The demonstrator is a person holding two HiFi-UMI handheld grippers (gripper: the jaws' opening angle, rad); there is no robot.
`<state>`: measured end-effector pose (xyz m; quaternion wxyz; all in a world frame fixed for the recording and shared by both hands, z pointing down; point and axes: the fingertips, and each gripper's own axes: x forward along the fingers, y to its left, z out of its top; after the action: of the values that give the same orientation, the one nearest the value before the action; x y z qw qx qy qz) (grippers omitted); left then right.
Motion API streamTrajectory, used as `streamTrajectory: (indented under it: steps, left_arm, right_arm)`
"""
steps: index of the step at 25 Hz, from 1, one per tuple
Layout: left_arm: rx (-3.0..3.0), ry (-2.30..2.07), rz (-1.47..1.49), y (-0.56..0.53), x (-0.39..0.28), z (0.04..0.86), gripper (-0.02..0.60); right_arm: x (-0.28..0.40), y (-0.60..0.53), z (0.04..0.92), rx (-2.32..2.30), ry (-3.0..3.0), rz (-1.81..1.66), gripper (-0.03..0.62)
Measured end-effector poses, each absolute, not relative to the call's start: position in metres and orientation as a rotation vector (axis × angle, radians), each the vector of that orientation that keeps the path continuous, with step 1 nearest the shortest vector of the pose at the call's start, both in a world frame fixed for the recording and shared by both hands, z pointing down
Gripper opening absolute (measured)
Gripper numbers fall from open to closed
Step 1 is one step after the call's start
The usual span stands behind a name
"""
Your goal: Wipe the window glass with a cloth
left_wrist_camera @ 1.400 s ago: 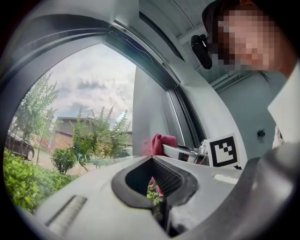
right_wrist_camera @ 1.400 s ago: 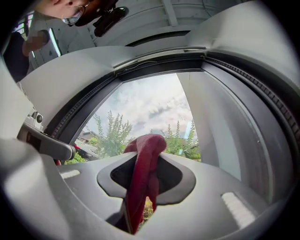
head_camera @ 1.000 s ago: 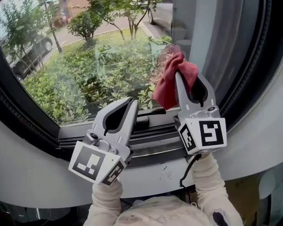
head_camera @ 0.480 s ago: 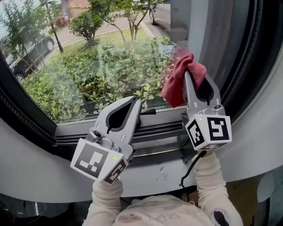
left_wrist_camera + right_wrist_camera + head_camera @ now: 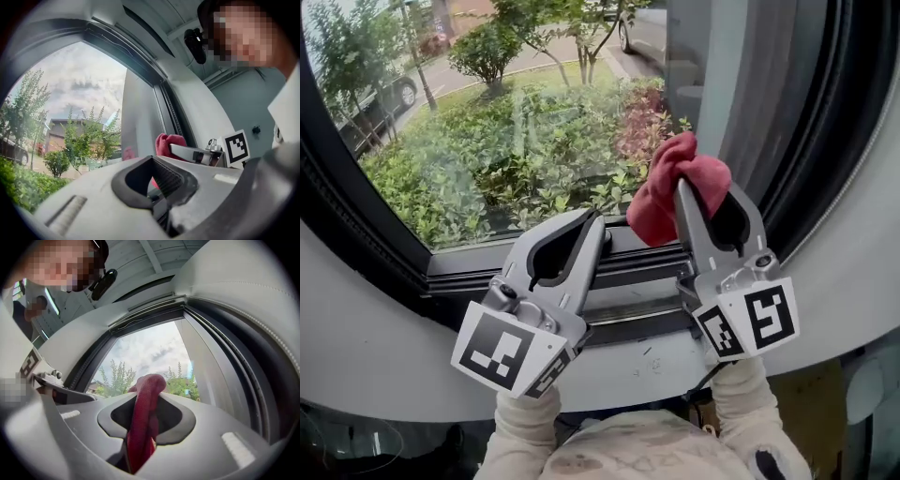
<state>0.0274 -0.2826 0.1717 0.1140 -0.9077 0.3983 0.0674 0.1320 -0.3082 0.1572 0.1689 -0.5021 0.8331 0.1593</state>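
A red cloth [image 5: 673,186] bunches at the tip of my right gripper [image 5: 689,180], which is shut on it near the lower right corner of the window glass [image 5: 506,141]. In the right gripper view the cloth [image 5: 143,420] runs down between the closed jaws, with the glass [image 5: 154,357] just ahead. My left gripper [image 5: 592,225] is shut and holds nothing, its tip over the bottom frame rail [image 5: 534,258], left of the cloth. The left gripper view shows its shut jaws, with the cloth [image 5: 166,143] and the right gripper [image 5: 192,152] beyond them.
A dark window frame [image 5: 347,234] curves round the glass, with a sill track [image 5: 628,314] under both grippers. A grey upright [image 5: 741,84] stands at the right of the pane. Shrubs, trees and parked cars lie outside.
The right gripper with the cloth has come down and slightly left toward the bottom rail. The left gripper has shifted a little right, still shut.
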Motion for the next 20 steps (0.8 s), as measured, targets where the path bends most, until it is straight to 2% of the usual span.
streamTrajectory:
  steps: [11, 20]
  left_arm:
    - [-2.732, 1.169, 0.164, -0.232, 0.007, 0.205, 0.0]
    - [-2.745, 1.214, 0.17, -0.209, -0.017, 0.213, 0.0]
  right_arm:
    - [0.078, -0.235, 0.218, -1.304, 2.526, 0.311, 0.121]
    - [0.034, -0.211, 0.228, -1.214, 2.618, 0.275, 0.121]
